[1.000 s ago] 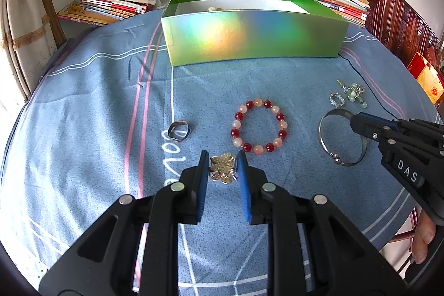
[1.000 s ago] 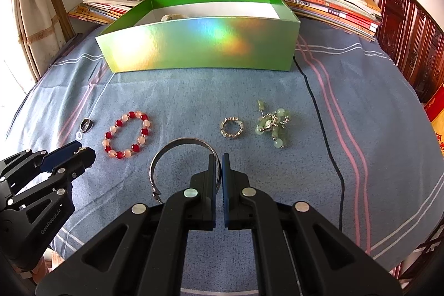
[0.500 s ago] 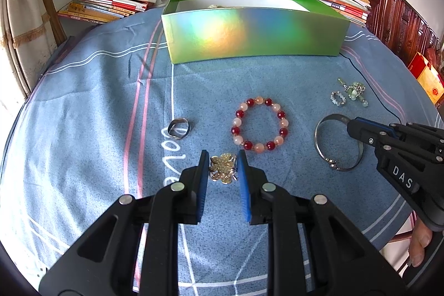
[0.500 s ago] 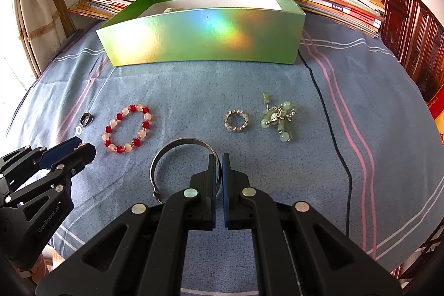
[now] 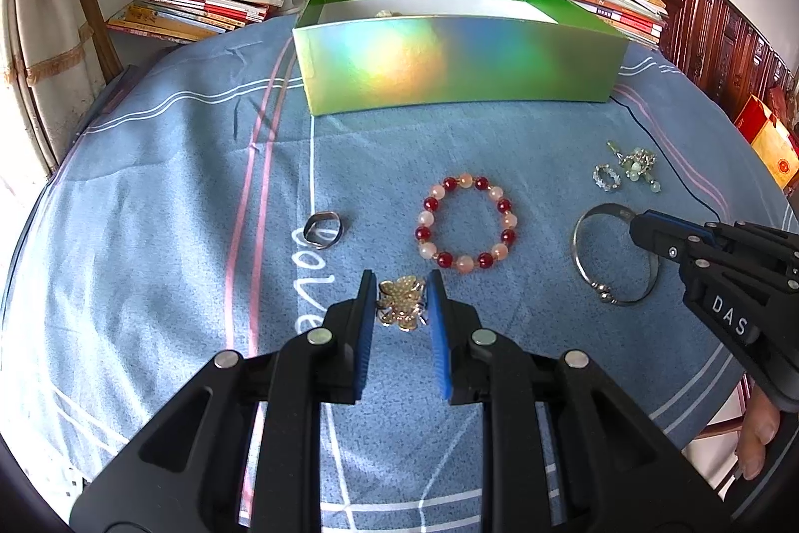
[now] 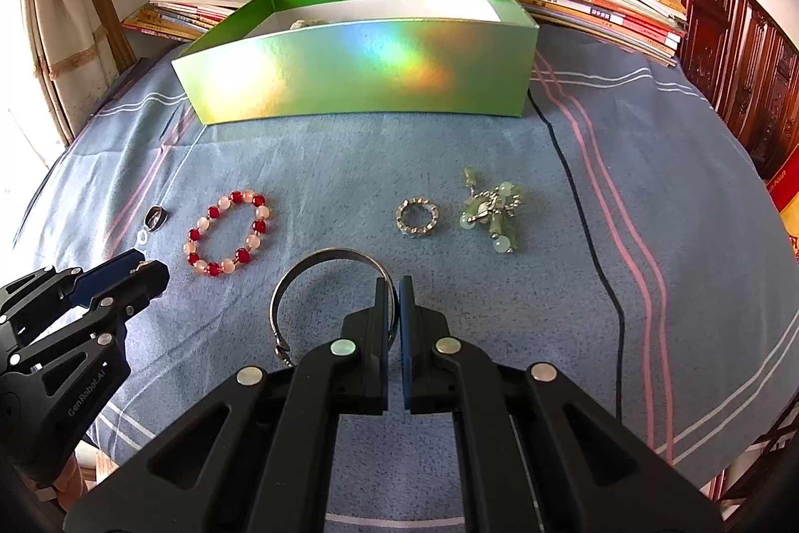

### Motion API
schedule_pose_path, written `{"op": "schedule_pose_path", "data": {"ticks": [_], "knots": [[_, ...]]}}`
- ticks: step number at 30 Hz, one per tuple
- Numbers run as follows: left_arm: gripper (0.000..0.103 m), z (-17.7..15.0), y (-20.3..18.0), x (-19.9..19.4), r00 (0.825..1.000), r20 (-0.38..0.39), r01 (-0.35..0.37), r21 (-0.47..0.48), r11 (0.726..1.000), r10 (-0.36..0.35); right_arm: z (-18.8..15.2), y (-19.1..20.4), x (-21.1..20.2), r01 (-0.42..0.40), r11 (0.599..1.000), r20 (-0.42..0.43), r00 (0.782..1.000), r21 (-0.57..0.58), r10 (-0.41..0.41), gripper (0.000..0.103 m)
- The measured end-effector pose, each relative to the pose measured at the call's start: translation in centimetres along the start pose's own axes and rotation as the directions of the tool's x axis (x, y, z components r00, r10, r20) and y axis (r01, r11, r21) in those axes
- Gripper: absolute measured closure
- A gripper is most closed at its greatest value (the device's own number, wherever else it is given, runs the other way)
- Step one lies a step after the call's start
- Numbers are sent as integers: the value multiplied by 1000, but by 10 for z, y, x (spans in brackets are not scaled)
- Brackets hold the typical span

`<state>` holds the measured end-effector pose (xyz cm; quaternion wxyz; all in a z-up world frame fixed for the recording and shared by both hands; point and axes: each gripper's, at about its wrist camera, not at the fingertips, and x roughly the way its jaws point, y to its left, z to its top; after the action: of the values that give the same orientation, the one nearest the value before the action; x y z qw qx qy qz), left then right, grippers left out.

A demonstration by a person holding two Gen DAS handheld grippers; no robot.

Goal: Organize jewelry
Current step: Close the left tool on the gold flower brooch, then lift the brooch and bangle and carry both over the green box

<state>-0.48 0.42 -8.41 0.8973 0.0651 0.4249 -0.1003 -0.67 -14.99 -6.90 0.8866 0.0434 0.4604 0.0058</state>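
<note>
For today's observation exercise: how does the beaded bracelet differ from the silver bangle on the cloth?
The beaded bracelet is a closed loop of red and pale pink beads; the silver bangle is a plain metal band with an open gap. The bracelet lies free, while the right hand-held gripper pinches the bangle. Both are round.

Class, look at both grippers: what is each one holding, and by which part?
Left gripper clamps the gold flower-shaped brooch by its two sides. Right gripper pinches the thin silver metal bangle by its band.

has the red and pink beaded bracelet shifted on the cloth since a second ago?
No. The red and pink beaded bracelet keeps its spot beside the bent silver ring, in front of the shiny green box; only the camera view drifted.
</note>
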Motion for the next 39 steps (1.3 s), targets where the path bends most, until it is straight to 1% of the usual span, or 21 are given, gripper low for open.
{"op": "schedule_pose_path", "data": {"ticks": [20, 39], "knots": [[82, -2, -4, -5, 1000, 6, -2, 6, 1000, 2, -7, -4, -3, -5, 1000, -3, 1000, 13, 5, 99], [82, -3, -4, -6, 1000, 6, -3, 3, 1000, 3, -4, -4, -5, -5, 1000, 2, 1000, 13, 5, 99]]}}
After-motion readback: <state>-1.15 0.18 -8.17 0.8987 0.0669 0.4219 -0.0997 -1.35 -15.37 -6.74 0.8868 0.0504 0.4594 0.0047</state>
